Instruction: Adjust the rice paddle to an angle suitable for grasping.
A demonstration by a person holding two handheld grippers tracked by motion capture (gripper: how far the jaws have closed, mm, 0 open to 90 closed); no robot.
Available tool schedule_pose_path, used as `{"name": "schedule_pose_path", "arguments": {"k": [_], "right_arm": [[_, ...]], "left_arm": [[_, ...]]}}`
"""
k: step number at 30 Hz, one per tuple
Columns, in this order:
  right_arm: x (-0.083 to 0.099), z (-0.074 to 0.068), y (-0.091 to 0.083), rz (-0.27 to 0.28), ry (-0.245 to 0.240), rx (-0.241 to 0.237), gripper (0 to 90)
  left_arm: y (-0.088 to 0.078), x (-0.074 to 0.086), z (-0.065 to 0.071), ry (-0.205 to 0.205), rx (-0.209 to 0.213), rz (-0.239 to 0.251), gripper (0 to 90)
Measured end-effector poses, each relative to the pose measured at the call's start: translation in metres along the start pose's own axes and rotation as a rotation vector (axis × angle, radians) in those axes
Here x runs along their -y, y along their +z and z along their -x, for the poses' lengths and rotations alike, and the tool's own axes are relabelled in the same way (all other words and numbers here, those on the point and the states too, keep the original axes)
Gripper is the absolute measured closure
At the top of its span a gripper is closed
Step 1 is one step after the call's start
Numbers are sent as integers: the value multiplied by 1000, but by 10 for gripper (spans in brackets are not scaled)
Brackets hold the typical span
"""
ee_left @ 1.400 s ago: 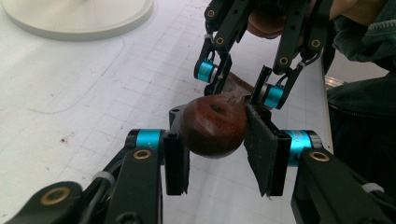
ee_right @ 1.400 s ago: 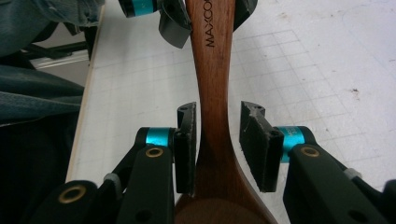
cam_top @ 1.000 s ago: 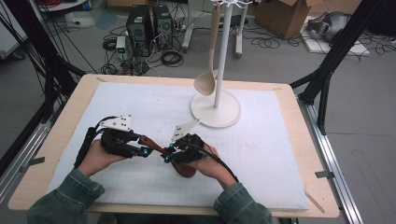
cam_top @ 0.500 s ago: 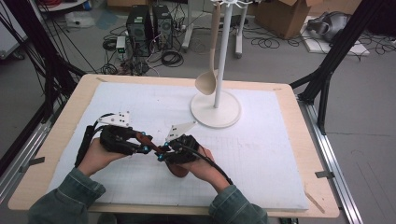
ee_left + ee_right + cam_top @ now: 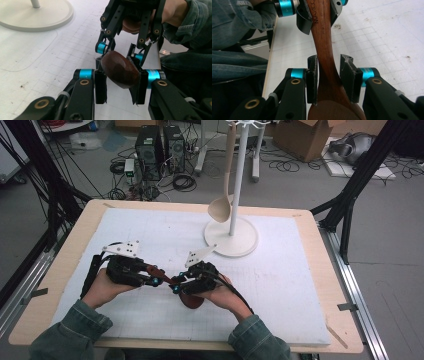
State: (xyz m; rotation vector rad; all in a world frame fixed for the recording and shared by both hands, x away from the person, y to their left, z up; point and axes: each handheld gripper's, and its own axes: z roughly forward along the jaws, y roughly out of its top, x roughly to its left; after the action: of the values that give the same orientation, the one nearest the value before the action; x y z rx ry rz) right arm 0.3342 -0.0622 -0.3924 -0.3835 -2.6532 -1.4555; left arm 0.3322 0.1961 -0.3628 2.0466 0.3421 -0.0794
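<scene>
A dark wooden spoon (image 5: 191, 300) hangs just above the white mat between my two grippers. My left gripper (image 5: 161, 280) points right and is shut on the spoon's handle (image 5: 324, 37); its jaws have just been closing, and the handle's rounded end (image 5: 120, 70) sits between its pads (image 5: 100, 85). My right gripper (image 5: 176, 286) points left and faces it. Its jaws (image 5: 329, 65) stand around the spoon's neck and have just been opening; a narrow gap shows beside one pad (image 5: 347, 75). The bowl lies under the right hand.
A white stand (image 5: 231, 237) with a round base rises at the back of the mat (image 5: 280, 270), and a pale wooden ladle (image 5: 220, 210) hangs from it. The table's wooden rim (image 5: 345, 320) runs around the mat. Cables and boxes lie on the floor beyond.
The right hand has edged slightly left, closer to the left gripper. The spoon stays between both grippers; the left hand has kept still.
</scene>
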Motion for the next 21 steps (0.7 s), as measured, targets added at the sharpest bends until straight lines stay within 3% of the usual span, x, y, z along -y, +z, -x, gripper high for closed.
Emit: {"name": "schedule_pose_path", "arguments": {"k": [10, 15, 21], "right_arm": [[-3, 2, -1, -14, -33, -31, 704], [-7, -8, 0, -19, -88, 46, 732], [-14, -18, 6, -2, -94, 145, 738]], "left_arm": [[0, -1, 1, 25, 18, 2, 708], [-1, -3, -1, 6, 8, 17, 706], [-5, -7, -2, -17, -44, 37, 683]]}}
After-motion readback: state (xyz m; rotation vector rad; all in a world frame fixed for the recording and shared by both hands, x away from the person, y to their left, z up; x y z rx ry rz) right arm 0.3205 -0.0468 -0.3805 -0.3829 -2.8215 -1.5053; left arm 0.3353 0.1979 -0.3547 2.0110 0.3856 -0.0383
